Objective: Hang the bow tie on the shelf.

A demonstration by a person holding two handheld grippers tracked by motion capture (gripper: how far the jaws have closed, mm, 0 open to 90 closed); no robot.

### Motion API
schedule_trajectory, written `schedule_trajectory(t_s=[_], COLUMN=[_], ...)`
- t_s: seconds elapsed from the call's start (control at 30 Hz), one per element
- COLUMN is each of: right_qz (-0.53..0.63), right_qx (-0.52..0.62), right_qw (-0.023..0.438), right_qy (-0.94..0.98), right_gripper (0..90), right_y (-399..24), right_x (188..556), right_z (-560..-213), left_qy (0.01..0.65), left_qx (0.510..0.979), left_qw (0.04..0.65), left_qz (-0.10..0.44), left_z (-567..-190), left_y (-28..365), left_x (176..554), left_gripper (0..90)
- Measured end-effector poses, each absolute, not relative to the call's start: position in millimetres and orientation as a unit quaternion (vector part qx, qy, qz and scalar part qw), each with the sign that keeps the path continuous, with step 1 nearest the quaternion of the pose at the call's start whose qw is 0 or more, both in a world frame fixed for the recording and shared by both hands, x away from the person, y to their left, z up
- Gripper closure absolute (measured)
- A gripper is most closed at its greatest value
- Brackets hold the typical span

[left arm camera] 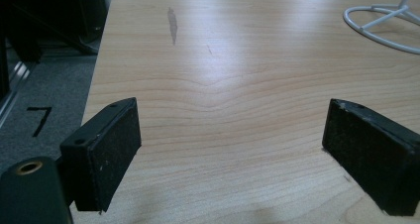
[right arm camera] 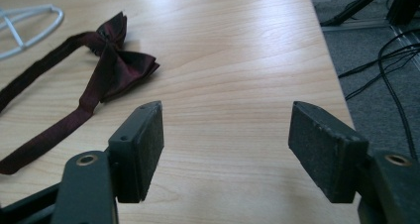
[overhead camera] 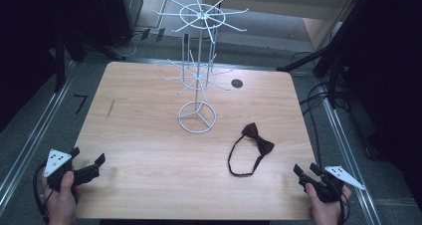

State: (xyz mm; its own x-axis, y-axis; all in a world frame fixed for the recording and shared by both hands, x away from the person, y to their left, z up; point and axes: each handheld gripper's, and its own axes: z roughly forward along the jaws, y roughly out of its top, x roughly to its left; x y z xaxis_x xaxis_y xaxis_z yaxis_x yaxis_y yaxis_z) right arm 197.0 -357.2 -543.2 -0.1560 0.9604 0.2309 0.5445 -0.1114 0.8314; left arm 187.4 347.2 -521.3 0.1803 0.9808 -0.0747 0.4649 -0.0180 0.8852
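A dark red bow tie [overhead camera: 257,139] with its neck strap in a loop lies flat on the wooden table [overhead camera: 149,135], right of centre. In the right gripper view the bow tie [right arm camera: 116,65] lies ahead and to the left. A white wire display stand [overhead camera: 198,70] with two tiers of hooks rises behind it at mid-table. My right gripper [overhead camera: 306,171] rests at the front right corner, open and empty [right arm camera: 225,135]. At the front left corner my left gripper [overhead camera: 88,161] is open too, with bare table between its pads [left arm camera: 230,144].
A round cable hole [overhead camera: 237,83] sits in the table behind the stand. The stand's ring base [left arm camera: 381,28] shows far right in the left gripper view. Cables [overhead camera: 313,93] and dark stand legs lie on the grey floor to the right.
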Motion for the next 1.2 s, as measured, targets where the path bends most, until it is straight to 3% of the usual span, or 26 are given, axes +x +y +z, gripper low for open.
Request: schedule_trajectory(t_s=[0.4,0.57,1.2], right_qz=[0.368,0.343,0.236], right_qx=[0.565,0.564,0.522], right_qw=[0.235,0.189,0.129], right_qy=[0.7,0.727,0.809], right_gripper=[36.2,39.8,44.5], right_y=[-316.9,-301.7,-259.9], right_x=[224.4,253.8,317.6], right_z=[-515.1,-503.8,-483.7], left_qy=[0.561,0.557,0.555], left_qx=[0.645,0.651,0.653], left_qw=[0.419,0.415,0.418], left_qz=[0.306,0.306,0.302], left_z=[-521.3,-521.2,-521.3], left_y=[346.3,345.1,345.2], left_x=[187.6,188.9,189.3], left_gripper=[8.8,8.8,8.8])
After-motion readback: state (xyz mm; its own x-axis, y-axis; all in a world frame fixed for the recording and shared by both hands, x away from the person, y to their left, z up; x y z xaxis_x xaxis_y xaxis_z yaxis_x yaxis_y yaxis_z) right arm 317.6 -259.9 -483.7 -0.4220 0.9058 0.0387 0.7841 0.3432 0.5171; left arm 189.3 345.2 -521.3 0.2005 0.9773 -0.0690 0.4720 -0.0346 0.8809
